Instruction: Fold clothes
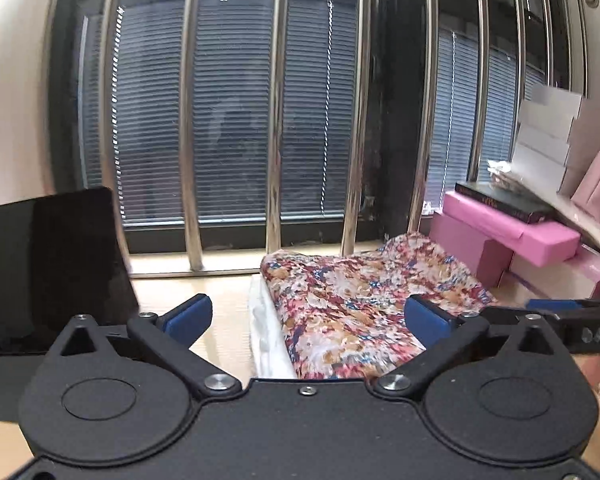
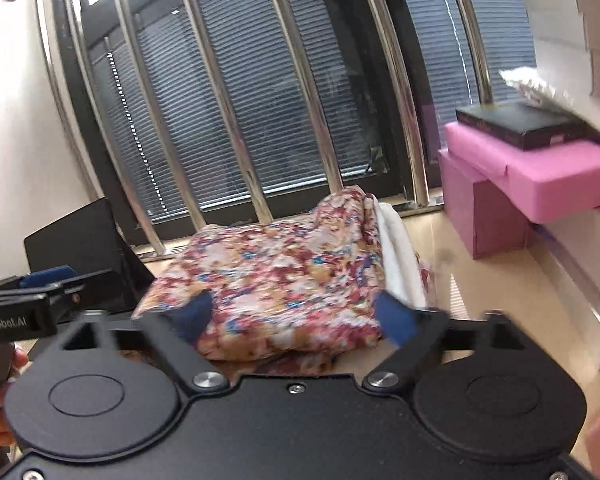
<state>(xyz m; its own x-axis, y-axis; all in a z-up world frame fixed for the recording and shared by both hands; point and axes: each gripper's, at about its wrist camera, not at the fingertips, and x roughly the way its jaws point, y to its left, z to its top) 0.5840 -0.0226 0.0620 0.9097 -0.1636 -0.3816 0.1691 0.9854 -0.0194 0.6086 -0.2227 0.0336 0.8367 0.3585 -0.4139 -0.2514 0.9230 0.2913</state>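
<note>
Floral garment lying folded, both of my grippers empty.

The floral garment [image 1: 352, 304] lies as a compact bundle with white lining [image 2: 396, 256] by the desk's [image 1: 228, 336] window edge; left gripper [image 1: 308, 318] and right gripper [image 2: 296, 316] hover wide open, holding nothing: either the final fold is just released or another awaits.

grippers [image 1: 306, 318]: 2 | floral garment [image 2: 268, 276]: 1 (folded) | pink boxes [image 2: 540, 176]: 2 | black box [image 2: 520, 126]: 1

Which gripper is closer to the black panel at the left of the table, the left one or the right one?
Left. The left gripper is right beside the black panel, its left finger next to it. The right gripper is over the floral garment, with the left gripper between it and the panel.
</note>
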